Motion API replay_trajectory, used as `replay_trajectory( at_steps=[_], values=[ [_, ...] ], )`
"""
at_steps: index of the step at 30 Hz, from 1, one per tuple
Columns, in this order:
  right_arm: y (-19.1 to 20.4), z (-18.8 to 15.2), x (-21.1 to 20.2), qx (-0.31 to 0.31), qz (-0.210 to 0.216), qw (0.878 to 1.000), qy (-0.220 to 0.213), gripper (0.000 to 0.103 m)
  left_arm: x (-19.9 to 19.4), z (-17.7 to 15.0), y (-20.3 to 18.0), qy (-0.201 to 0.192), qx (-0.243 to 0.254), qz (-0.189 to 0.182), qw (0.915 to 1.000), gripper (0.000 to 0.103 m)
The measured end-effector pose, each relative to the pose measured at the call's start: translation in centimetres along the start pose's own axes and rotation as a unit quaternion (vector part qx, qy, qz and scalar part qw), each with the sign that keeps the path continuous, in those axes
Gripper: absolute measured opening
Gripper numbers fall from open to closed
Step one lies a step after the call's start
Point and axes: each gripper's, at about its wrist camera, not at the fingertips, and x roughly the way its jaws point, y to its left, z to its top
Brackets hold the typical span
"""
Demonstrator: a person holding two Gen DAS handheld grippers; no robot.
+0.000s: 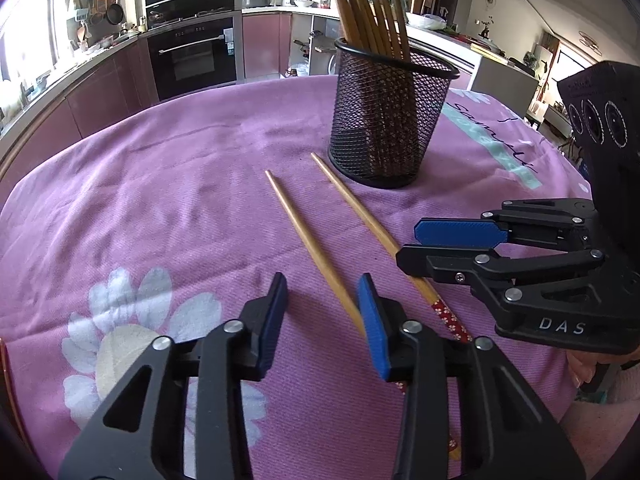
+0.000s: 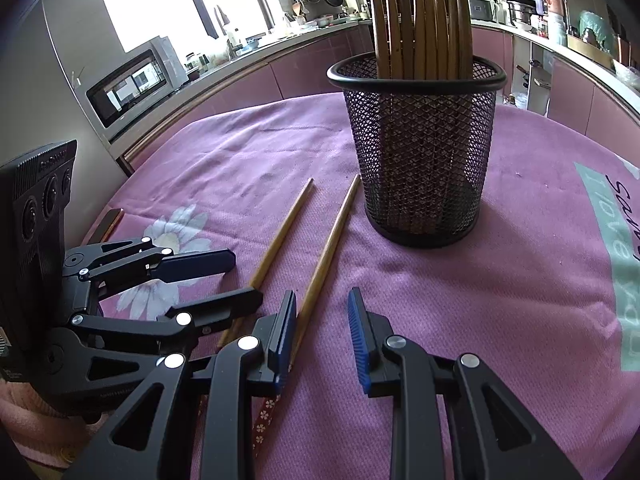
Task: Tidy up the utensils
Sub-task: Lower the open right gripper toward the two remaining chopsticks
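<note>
The surface (image 1: 168, 168) under my tongs fills most of both views, draped in a pink-purple cloth with white flowers at the lower left of the left wrist view and a teal strip of lettering down the right edge of the right wrist view. Behind it, a kitchen runs along the top of each frame, with a dark built-in oven (image 1: 192, 54) at the upper left of the left view. A black mesh holder (image 1: 386, 120) stands upright on the cloth, right of centre in the upper half, and a bundle of chopsticks (image 1: 368, 8) stands in it, their ends fanning out past the top edge of the frame. My right tongs (image 1: 408, 246) come in from the right edge of the left view, lying sideways with the two blue-padded fingers spread apart and nothing between them, the lower finger over one loose chopstick. My left tongs (image 1: 322, 320) sit at the bottom centre, also parted with nothing gripped. Two loose chopsticks lie flat on the cloth in front of the holder, side by side but not touching, thin ends toward the holder: the left chopstick (image 1: 312, 248) runs down toward my left tongs, and the right chopstick (image 1: 360, 212), with a red flower-patterned handle end, passes under my right tongs.
</note>
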Motion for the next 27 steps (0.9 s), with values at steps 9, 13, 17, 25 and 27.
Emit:
replay_trajectory(
  at_steps=[9, 13, 17, 25, 27],
  values=[
    [0.1, 0.6, 0.5, -0.001, -0.005, 1.000, -0.001, 0.024, 0.3, 0.6, 0.2, 0.000, -0.005, 0.009, 1.0000, 0.035],
    [0.1, 0.9, 0.8, -0.002, -0.007, 1.000, -0.001, 0.024, 0.7, 1.2, 0.7, 0.002, -0.013, 0.013, 0.9998, 0.034],
    [0.3, 1.2, 1.1, -0.005, -0.009, 1.000, 0.000, 0.024, 1.1, 1.7, 1.0, 0.004, -0.017, 0.016, 0.9997, 0.034],
    [0.8, 2.0, 2.0, -0.012, -0.016, 1.000, 0.001, 0.024, 1.6, 2.2, 1.0, 0.004, -0.018, 0.019, 0.9997, 0.030],
    [0.9, 2.1, 2.1, -0.014, -0.018, 1.000, 0.001, 0.024, 1.7, 2.3, 1.0, 0.004, -0.018, 0.020, 0.9996, 0.028]
  ],
)
